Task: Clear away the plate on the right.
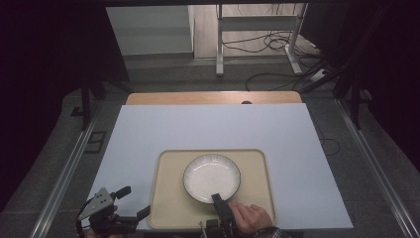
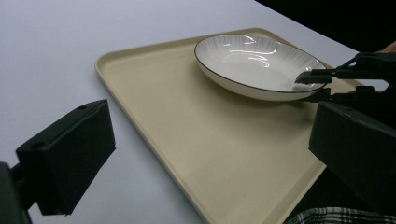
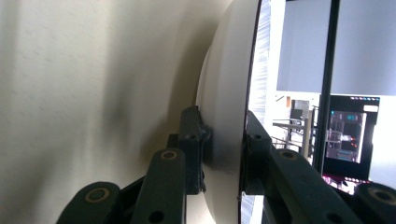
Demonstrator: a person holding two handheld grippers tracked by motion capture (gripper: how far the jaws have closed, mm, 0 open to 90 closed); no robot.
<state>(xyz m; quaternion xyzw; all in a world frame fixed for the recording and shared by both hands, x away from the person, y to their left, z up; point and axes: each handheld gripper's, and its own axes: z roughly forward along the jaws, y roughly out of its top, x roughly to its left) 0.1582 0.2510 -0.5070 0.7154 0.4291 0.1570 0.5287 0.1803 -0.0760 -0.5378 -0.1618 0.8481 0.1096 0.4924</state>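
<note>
At the table's near left corner, the left gripper [image 1: 132, 201] is held with jaws wide apart and nothing between them. On the beige tray [image 1: 166, 206], the white plate [image 1: 211, 177] is clamped at its near rim by the right gripper [image 1: 218, 200].

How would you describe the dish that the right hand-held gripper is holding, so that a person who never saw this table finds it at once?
On the white table top lies a beige tray near the person's edge. On that tray is a round white plate with fine ribbed lines and a thin dark rim. It is the only dish there, and the right hand-held gripper is shut on its near rim.
</note>
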